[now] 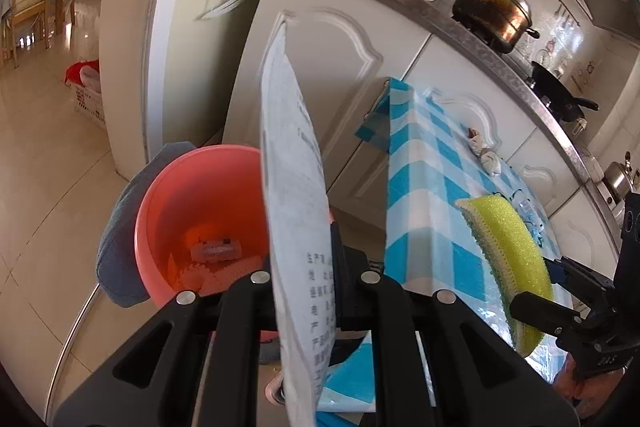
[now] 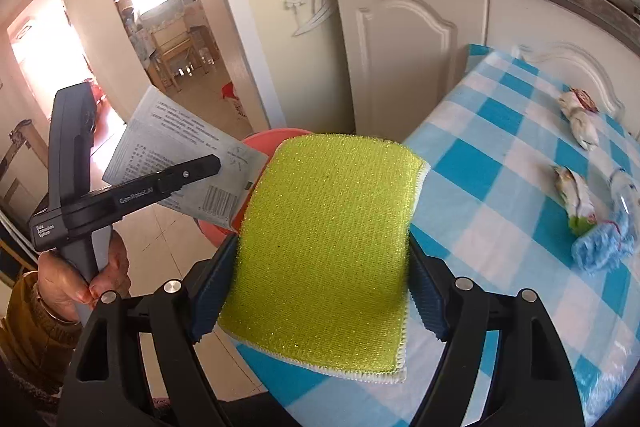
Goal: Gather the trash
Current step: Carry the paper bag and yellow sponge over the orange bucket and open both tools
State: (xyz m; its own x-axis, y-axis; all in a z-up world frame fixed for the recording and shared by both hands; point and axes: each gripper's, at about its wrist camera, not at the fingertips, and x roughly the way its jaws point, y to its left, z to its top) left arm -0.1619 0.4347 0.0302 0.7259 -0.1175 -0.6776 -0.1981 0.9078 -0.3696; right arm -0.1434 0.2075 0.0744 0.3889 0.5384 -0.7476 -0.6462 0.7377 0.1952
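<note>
In the left wrist view, a printed paper packet is clamped edge-on in the left gripper at frame centre, beside a pink bin at lower left. In the right wrist view, a yellow-green sponge is grasped by the right gripper at centre, over the checked counter where wrappers are seen at right.

I count one pink bucket, one printed paper sheet, one yellow-green sponge, two crumpled wrappers on the one checked tablecloth, one blue scrap, one lidded pot, one black pan and two grippers.
</note>
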